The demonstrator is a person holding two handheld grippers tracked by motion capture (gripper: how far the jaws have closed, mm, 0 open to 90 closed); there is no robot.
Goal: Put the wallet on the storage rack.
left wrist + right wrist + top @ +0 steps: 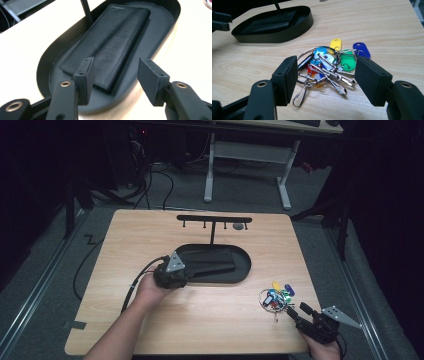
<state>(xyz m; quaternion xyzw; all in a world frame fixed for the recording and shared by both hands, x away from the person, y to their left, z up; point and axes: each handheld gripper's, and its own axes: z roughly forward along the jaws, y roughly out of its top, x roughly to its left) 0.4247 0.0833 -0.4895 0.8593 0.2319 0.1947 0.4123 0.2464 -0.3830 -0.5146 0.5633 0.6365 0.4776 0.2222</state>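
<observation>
A black oval tray (245, 270) sits mid-table with a black textured wallet (215, 262) lying flat in it. My left gripper (186, 272) is at the tray's left end, open; in the left gripper view its jaws (116, 65) hover over the near end of the wallet (112, 37) without touching it. A bunch of coloured key tags on metal rings and clips (276, 297) lies at the front right. My right gripper (298, 311) points at it, open; in the right gripper view the keys (329, 67) lie just beyond the spread jaws (327, 62).
A thin black post rises from the tray's far side to a T-shaped hook bar (214, 219). The table's right edge is close beside the right gripper. A white-legged desk (285, 185) and floor cables (150, 190) lie beyond the table.
</observation>
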